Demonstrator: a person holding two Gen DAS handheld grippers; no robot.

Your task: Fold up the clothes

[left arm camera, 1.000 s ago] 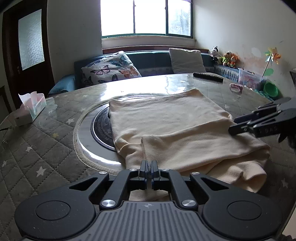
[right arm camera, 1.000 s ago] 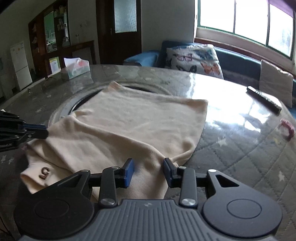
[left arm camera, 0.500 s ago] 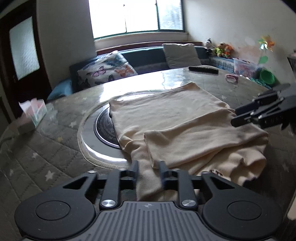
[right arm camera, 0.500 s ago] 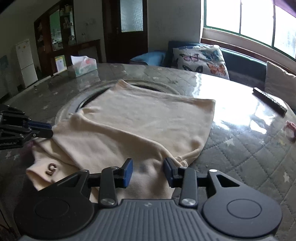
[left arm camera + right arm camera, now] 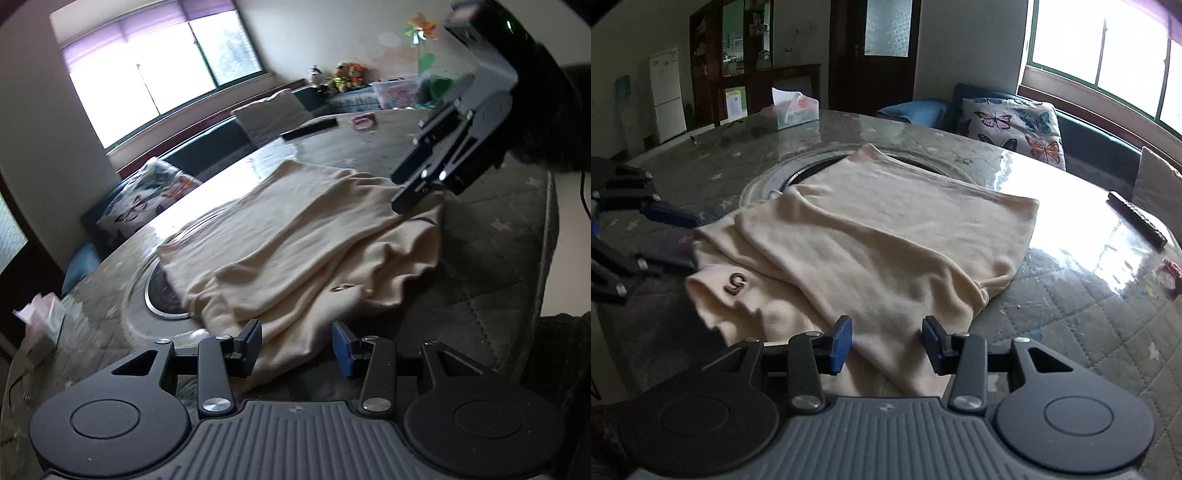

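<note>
A cream garment point(image 5: 295, 236) lies folded over on itself on the round table, with a brown "5" patch point(image 5: 735, 283) near its left corner. My left gripper point(image 5: 296, 339) sits at the garment's near edge. Its jaws are opening, and the cloth lies loose between them with no pad pressing on it. In the right wrist view the left gripper point(image 5: 697, 242) is at the garment's left edge. My right gripper point(image 5: 886, 341) is open over the garment's point(image 5: 886, 229) near corner, cloth below its jaws. From the left wrist view the right gripper point(image 5: 397, 190) hovers at the garment's right side.
The table point(image 5: 1089, 314) has a quilted star-print cover under glass and a round inset ring point(image 5: 162, 295) partly under the garment. A tissue box point(image 5: 792, 107) stands at the back left. A remote point(image 5: 1136, 219) and a pink item point(image 5: 1171, 271) lie at the right.
My left gripper's jaws went from shut to apart and let the cloth go. It also rolled, which tilted its view. My right gripper's jaws widened a little.
</note>
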